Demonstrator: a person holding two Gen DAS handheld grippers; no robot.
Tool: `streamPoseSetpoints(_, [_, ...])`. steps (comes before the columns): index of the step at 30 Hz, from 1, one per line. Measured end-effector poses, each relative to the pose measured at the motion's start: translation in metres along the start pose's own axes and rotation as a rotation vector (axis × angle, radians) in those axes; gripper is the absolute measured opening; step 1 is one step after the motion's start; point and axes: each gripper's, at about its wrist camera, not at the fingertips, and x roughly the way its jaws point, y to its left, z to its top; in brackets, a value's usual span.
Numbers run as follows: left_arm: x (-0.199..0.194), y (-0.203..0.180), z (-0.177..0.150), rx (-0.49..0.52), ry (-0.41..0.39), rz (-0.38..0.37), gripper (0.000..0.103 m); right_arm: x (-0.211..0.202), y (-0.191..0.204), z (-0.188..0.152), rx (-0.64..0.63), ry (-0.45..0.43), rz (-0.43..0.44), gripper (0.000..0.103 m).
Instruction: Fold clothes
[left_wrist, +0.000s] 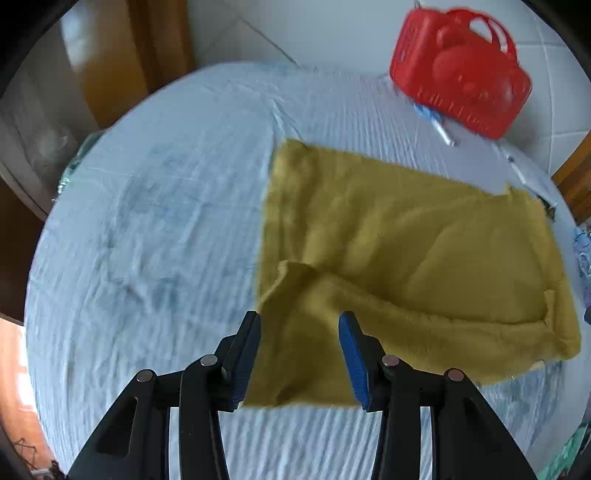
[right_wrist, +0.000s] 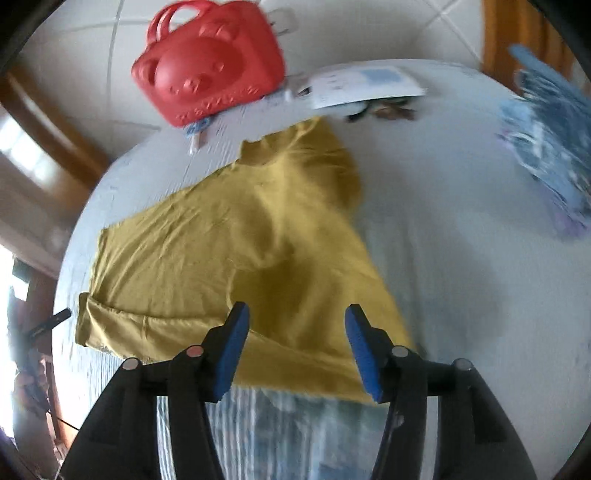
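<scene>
A mustard-yellow garment (left_wrist: 406, 251) lies spread on a round table covered with a pale blue cloth (left_wrist: 147, 221). Its near edge is folded over in a loose flap. My left gripper (left_wrist: 299, 321) is open, its blue pads straddling the garment's near left corner just above it. In the right wrist view the same yellow garment (right_wrist: 240, 240) lies with its neck end far away. My right gripper (right_wrist: 295, 314) is open over the garment's near right edge, holding nothing.
A red plastic bear-face basket (left_wrist: 461, 74) stands at the table's far edge, also in the right wrist view (right_wrist: 210, 62). A white paper (right_wrist: 362, 85) and small items lie beside it. A blue patterned cloth (right_wrist: 546, 147) lies at the right. Wooden furniture surrounds the table.
</scene>
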Motion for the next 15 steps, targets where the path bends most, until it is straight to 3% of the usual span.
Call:
streamPoseSetpoints(4, [0.028, -0.01, 0.005, 0.01, 0.045, -0.005, 0.045, 0.033, 0.011, 0.011, 0.0, 0.041, 0.016, 0.054])
streamPoseSetpoints(11, [0.044, -0.01, 0.011, 0.025, 0.076, 0.001, 0.047, 0.065, -0.023, 0.016, 0.096, 0.117, -0.048, 0.055])
streamPoseSetpoints(15, [0.038, -0.005, 0.031, 0.01, 0.05, -0.004, 0.047, 0.049, -0.02, 0.032, 0.065, 0.068, -0.023, 0.057])
